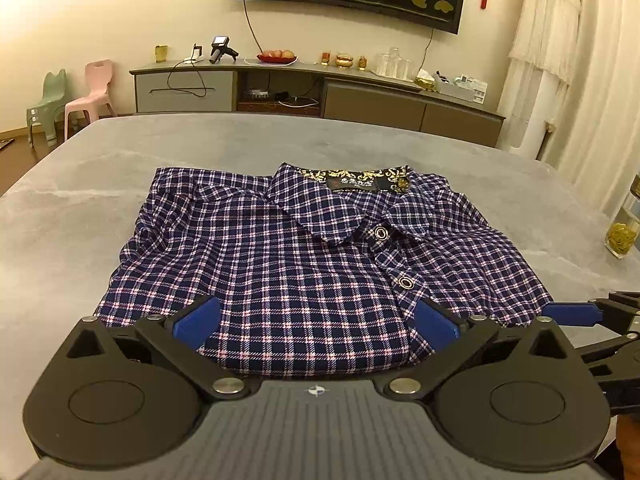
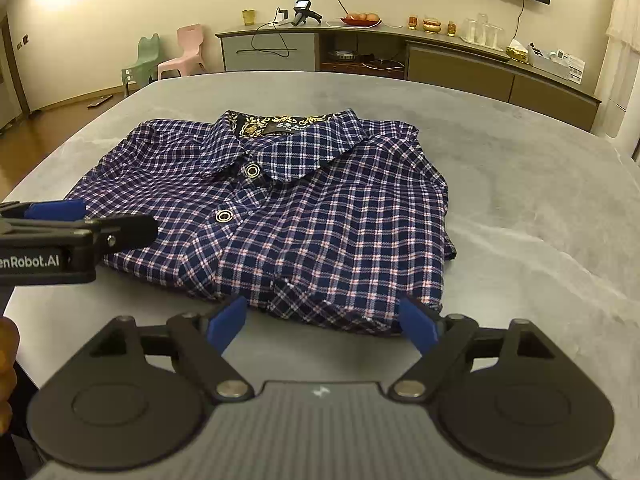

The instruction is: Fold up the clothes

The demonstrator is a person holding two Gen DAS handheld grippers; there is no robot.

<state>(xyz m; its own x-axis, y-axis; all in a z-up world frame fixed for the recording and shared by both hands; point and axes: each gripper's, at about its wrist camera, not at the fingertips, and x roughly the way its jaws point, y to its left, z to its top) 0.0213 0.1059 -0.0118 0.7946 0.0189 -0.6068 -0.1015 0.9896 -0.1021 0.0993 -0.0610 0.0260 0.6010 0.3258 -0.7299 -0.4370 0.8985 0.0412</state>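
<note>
A navy plaid shirt (image 1: 304,256) lies folded into a compact rectangle on the grey table (image 1: 100,184), collar at the far side, with two round buttons showing. My left gripper (image 1: 316,324) hovers over the shirt's near edge, its blue pads spread wide with only flat cloth under them. In the right wrist view the same shirt (image 2: 288,216) lies ahead, and my right gripper (image 2: 324,324) is open just short of the near hem, gripping nothing. The left gripper (image 2: 60,216) shows at that view's left edge, and a fingertip of the right one (image 1: 572,314) at the right edge of the left wrist view.
A glass of yellowish liquid (image 1: 622,236) stands near the table's right edge. Beyond the table runs a long low cabinet (image 1: 320,96) with a fruit plate, glasses and a spare gripper. Pink and green plastic chairs (image 1: 90,92) stand at the back left.
</note>
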